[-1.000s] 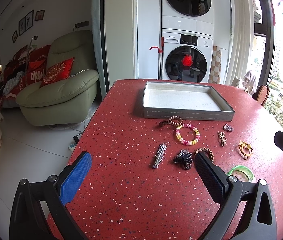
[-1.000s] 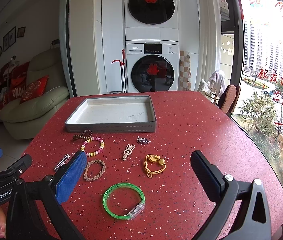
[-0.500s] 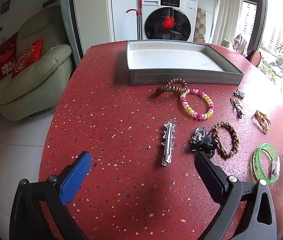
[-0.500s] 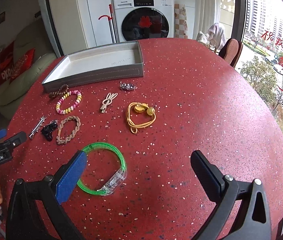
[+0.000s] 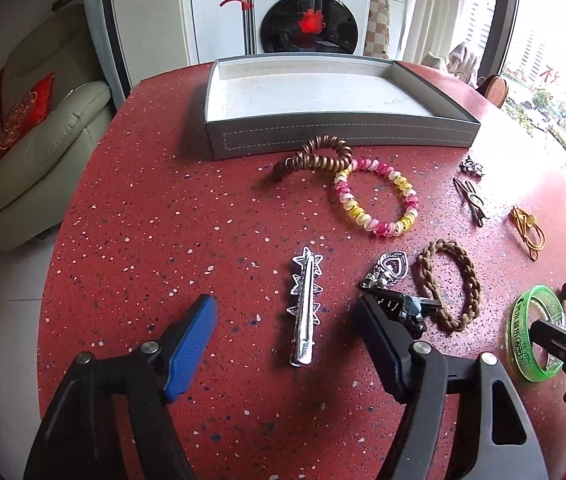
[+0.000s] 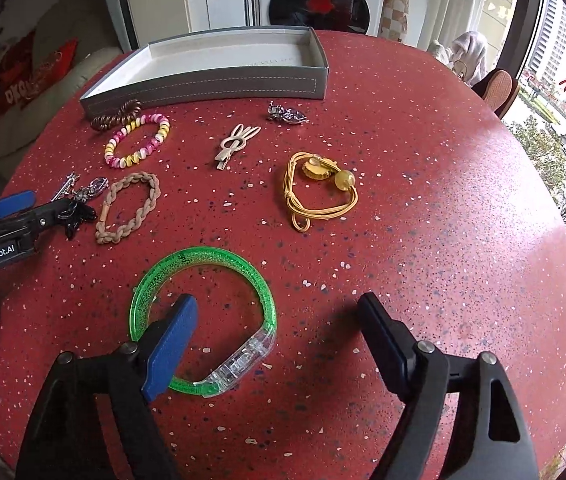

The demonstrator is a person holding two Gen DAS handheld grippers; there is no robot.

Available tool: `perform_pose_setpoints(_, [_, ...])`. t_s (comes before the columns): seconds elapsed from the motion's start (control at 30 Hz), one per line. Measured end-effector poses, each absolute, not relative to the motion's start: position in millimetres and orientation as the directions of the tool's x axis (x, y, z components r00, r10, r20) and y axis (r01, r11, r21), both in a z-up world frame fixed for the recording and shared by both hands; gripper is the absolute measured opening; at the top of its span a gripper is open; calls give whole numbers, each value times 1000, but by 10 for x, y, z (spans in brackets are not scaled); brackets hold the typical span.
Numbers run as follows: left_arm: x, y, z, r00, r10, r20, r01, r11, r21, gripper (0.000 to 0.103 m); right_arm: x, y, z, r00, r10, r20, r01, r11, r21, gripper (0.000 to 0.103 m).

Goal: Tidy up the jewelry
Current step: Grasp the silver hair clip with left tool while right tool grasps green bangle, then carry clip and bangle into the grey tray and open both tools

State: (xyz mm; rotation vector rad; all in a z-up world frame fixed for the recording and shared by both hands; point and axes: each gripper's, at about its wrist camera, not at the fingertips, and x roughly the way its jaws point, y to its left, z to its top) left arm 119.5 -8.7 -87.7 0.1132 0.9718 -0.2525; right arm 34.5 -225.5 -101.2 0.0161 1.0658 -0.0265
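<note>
Several jewelry pieces lie on the red speckled table [image 5: 131, 208] in front of an empty grey tray [image 5: 323, 96] [image 6: 219, 60]. My left gripper [image 5: 287, 320] is open, its fingers either side of a silver star hair clip [image 5: 305, 304]; a black and silver heart clip [image 5: 393, 280] lies by its right finger. My right gripper [image 6: 279, 320] is open, low over a green bangle [image 6: 203, 312], with its blue finger [image 6: 171, 344] inside the ring and the clear clasp between the fingers. The bangle also shows in the left wrist view [image 5: 537, 336].
A brown braided bracelet [image 6: 129, 208], a pink and yellow coil bracelet [image 6: 137, 140], a brown coil tie [image 5: 315, 156], a bow clip [image 6: 237, 144], a small silver brooch [image 6: 287, 114] and a yellow cord tie [image 6: 319, 192] lie between grippers and tray. A washing machine and a sofa stand beyond the table.
Both grippers have come down and forward toward the table. The left one now straddles the silver hair clip; the right one now has its blue finger inside the green bangle.
</note>
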Motion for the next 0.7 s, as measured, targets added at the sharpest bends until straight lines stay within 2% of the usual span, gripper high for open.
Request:
perform_pose_setpoints(0.03, [1189,-115,-864,539,-166,-826,275,961,-14,78,346,-2258,-1006,483,-9,-875,26,1000,5,75])
perform_pose_setpoints(0.07, [1180,-138,-852,541,-174,-823,291,957,-11,66,350,-2258,-996,482,-8,-876,24,1000,4,70])
perform_pose_setpoints(0.1, [1177,-172,-840,542,-180,-820,305,952,-8,49,354,-2260,-987,480,-11,-877,24,1000,1,67])
perform_pose_setpoints(0.17, [1171,-226,-820,538,-192,-821,328,945,-6,35,359,-2261,-968,479,-8,-878,20,1000,2,49])
perform_pose_setpoints(0.2, [1167,-227,-814,538,-190,-821,329,944,-3,35,359,-2264,-958,479,-2,-878,16,1000,7,42])
perform_pose_setpoints(0.23, [1169,-230,-809,538,-191,-821,329,944,-3,35,367,-2278,-948,479,4,-878,12,1000,12,24])
perform_pose_setpoints(0.27, [1173,-220,-804,536,-197,-821,328,944,-12,35,367,-2289,-942,477,14,-879,13,1000,23,11])
perform_pose_setpoints(0.4, [1170,-134,-743,522,-237,-819,319,945,-70,35,391,-2376,-897,484,66,-873,22,996,87,10])
perform_pose_setpoints(0.7, [1371,-70,-361,561,-287,-776,319,940,-118,35,779,-2553,-515,527,174,-832,13,977,213,9])
